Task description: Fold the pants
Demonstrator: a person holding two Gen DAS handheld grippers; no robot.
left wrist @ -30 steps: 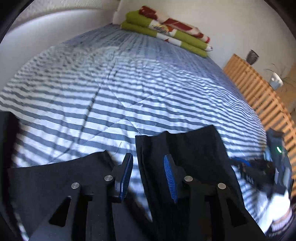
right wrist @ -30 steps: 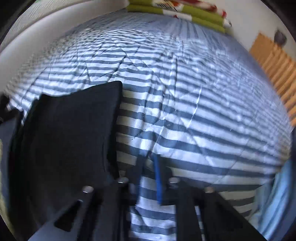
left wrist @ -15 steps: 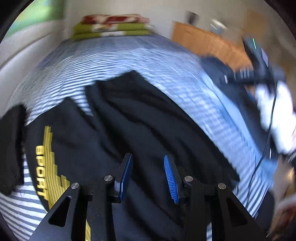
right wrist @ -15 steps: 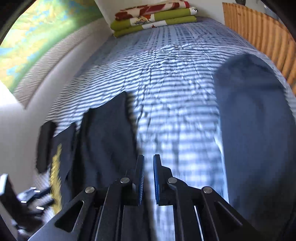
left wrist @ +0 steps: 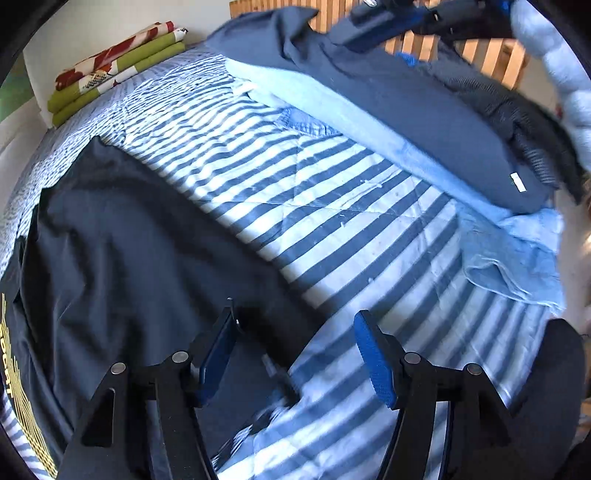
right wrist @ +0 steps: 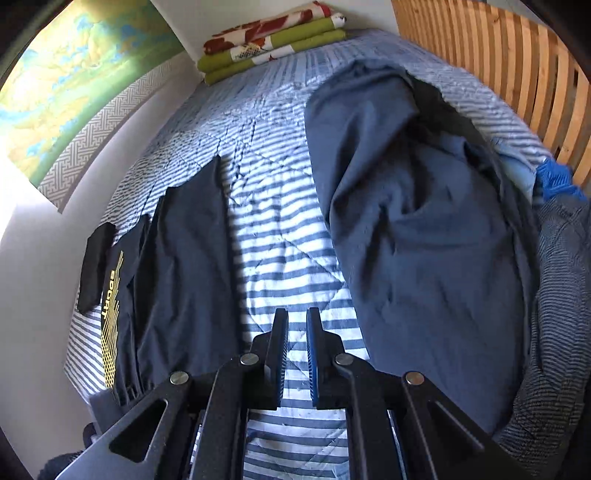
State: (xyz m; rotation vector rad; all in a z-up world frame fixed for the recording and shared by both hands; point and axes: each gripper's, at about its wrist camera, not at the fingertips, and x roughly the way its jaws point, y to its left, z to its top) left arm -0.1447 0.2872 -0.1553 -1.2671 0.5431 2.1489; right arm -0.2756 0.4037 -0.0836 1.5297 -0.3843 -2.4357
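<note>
From the left wrist camera, the left tool (left wrist: pixel 295 354) hangs just above the bed with its blue-padded fingers spread wide and nothing between them. The black pants (left wrist: pixel 122 236) lie flat on the striped bedspread (left wrist: pixel 332 206), filling the left half of the view; their near edge runs under the left finger, while the right finger stands over bare stripes. A yellow print (left wrist: pixel 14 391) shows at the far left edge of the pants. To the right, a dark blue garment (left wrist: pixel 424 110) lies over light blue cloth (left wrist: pixel 517 258). A folded green and red blanket (left wrist: pixel 114 70) sits at the far end of the bed. The right tool (left wrist: pixel 406 18) appears blurred at the top of the frame.

From the right wrist camera, the right tool (right wrist: pixel 296 350) is held higher over the bed, its fingers almost together with a narrow gap and nothing gripped. The pants (right wrist: pixel 184 258) lie lengthwise to the left of it, with yellow "SPORT" lettering (right wrist: pixel 110 291) along their outer side. A small black folded piece (right wrist: pixel 94 266) lies just beyond them by the wall. The dark blue garment (right wrist: pixel 424 221) spreads out on the right, beside a slatted wooden bed frame (right wrist: pixel 498 62).
</note>
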